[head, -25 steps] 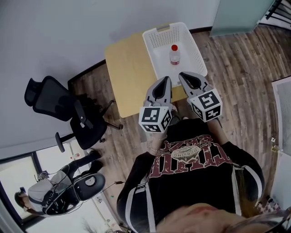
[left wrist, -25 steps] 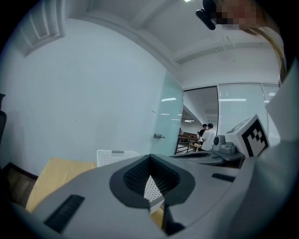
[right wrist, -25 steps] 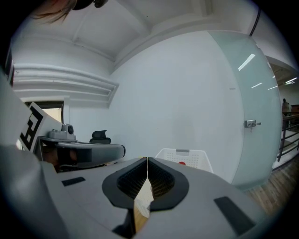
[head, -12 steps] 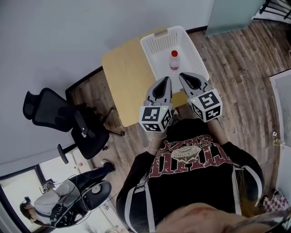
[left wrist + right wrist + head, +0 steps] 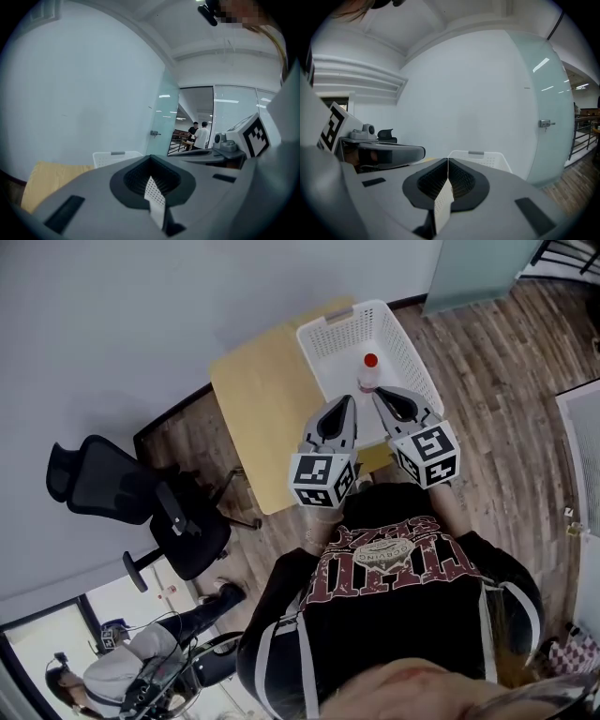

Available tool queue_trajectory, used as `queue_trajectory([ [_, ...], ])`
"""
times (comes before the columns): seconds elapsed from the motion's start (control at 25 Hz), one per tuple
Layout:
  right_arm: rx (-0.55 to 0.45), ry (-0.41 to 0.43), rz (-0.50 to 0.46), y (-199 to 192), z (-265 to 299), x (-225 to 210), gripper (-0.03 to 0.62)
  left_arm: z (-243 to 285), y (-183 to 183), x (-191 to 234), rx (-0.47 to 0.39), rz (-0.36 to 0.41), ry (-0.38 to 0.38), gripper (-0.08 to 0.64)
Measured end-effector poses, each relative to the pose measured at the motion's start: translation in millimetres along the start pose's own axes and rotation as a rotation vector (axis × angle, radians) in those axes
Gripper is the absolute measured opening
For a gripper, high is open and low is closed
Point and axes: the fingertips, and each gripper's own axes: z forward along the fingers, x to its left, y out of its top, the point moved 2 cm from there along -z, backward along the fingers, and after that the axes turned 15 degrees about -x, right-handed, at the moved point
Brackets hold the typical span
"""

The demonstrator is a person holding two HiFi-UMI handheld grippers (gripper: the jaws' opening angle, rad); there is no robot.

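Both grippers are held side by side in front of the person's chest, over the near edge of a yellow table [image 5: 258, 404]. The left gripper [image 5: 343, 402] is shut with nothing in it. The right gripper [image 5: 385, 394] is also shut and empty. Just beyond their tips stands a white mesh basket [image 5: 403, 338] holding a small bottle with a red cap [image 5: 368, 373], close to the right gripper's tip. In the left gripper view the left gripper [image 5: 150, 160] points at the basket [image 5: 115, 156]. In the right gripper view the right gripper [image 5: 447, 161] faces the basket [image 5: 480, 158].
A black office chair [image 5: 141, 502] stands left of the table on the wood floor. A frosted glass door [image 5: 469, 268] is at the back right. A person and another chair [image 5: 122, 676] are at the lower left. Two people [image 5: 199, 136] stand far off.
The table, basket and bottle have drifted slightly right and nearer to the gripper tips in the head view. Both grippers stay shut and side by side.
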Motion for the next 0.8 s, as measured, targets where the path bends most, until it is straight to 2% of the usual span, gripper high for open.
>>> queue_trajectory([
  [0.52, 0.039, -0.045, 0.015, -12, 25, -26, 0.018, 23, -8, 26, 0.029, -0.018, 0.001, 0.048],
  [0.8, 0.072, -0.007, 0.013, -11, 34, -50, 0.018, 48, -9, 24, 0.035, -0.031, 0.027, 0.048],
])
